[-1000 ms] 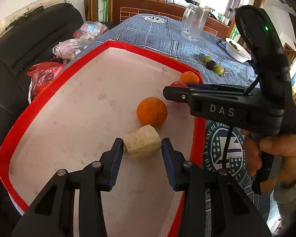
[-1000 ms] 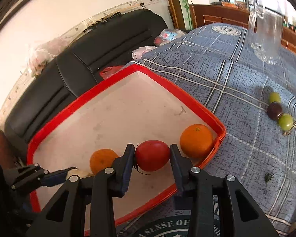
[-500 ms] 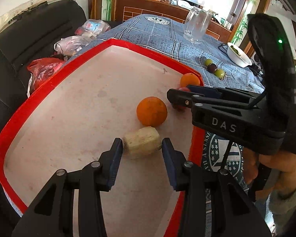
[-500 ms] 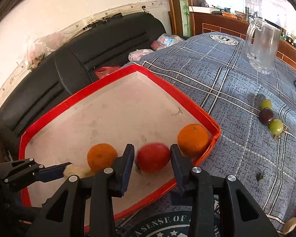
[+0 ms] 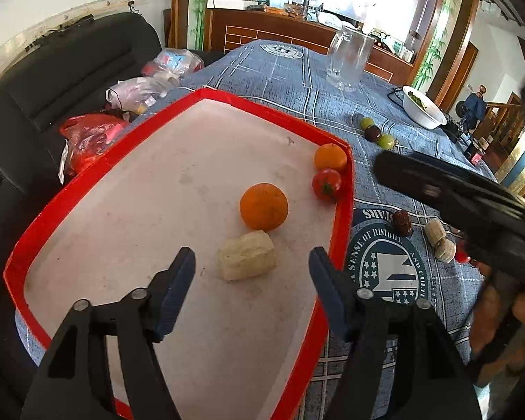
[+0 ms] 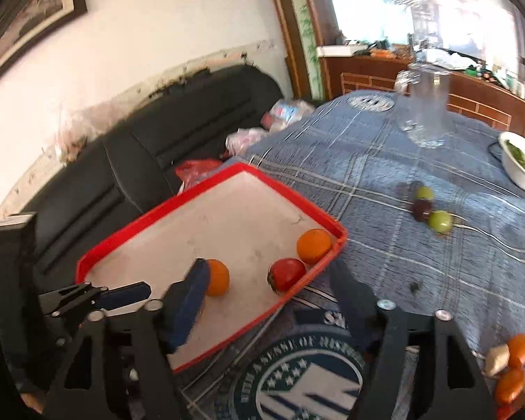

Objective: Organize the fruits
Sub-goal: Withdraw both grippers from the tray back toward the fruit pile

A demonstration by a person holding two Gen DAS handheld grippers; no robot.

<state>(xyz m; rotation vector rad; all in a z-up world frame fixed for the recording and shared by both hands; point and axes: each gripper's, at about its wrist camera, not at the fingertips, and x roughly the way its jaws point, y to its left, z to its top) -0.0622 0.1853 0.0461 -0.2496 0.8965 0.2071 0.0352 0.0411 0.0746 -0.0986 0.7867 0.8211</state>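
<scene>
A red-rimmed white tray (image 5: 276, 113) (image 6: 206, 182) holds a pale corn piece (image 5: 246, 260), an orange (image 5: 263, 206) (image 6: 217, 277), a red tomato (image 5: 326, 183) (image 6: 286, 274) and a second orange (image 5: 330, 157) (image 6: 314, 244) in its corner. My left gripper (image 5: 252, 281) is open, its jaws apart either side of the corn piece, a little behind it. My right gripper (image 6: 266, 301) is open and empty, pulled back above the tray's near edge. Its body shows in the left wrist view (image 5: 472, 203).
On the blue checked cloth lie two green and one dark fruit (image 5: 373, 132) (image 6: 428, 210), a brown fruit (image 5: 402, 223), corn pieces (image 5: 437, 239), small orange fruits (image 6: 512, 367), a glass jug (image 5: 346, 59) and a white bowl (image 5: 423, 106). A black sofa (image 5: 52, 80) with bags is left.
My left gripper opened and let go of the corn piece, which lies on the tray. My right gripper opened, released the tomato and drew back and up.
</scene>
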